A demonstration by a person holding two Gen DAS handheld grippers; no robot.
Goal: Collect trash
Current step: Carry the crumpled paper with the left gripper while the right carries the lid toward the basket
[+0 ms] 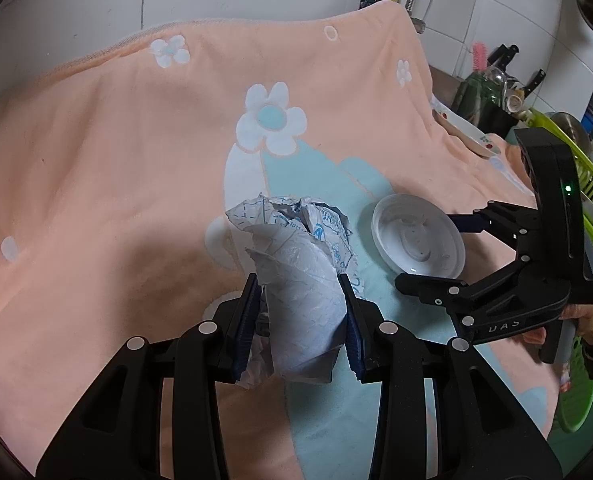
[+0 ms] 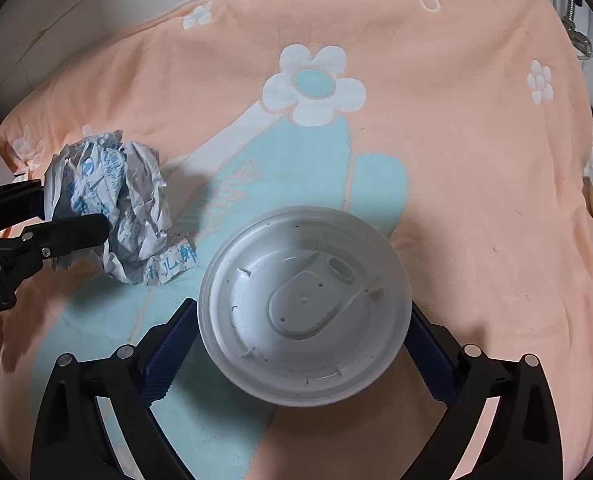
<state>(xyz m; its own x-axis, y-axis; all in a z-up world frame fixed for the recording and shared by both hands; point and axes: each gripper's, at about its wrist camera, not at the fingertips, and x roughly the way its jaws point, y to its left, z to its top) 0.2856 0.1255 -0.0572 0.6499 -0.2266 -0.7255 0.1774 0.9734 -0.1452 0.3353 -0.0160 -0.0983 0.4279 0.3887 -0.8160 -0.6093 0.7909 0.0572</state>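
Trash items, two: crumpled printed paper and white plastic lid. Left tongs clenched on the paper wad, pads pressing both sides, so it stands raised off the peach flowered towel covering the desk. Right tongs straddle the lid, one blue pad at each rim edge; contact looks made on both sides, so I judge it gripped across its width, the only hold a flat disc offers. Lid sits low over the towel, just right of the paper. Green basket at the right edge, probable drop point.
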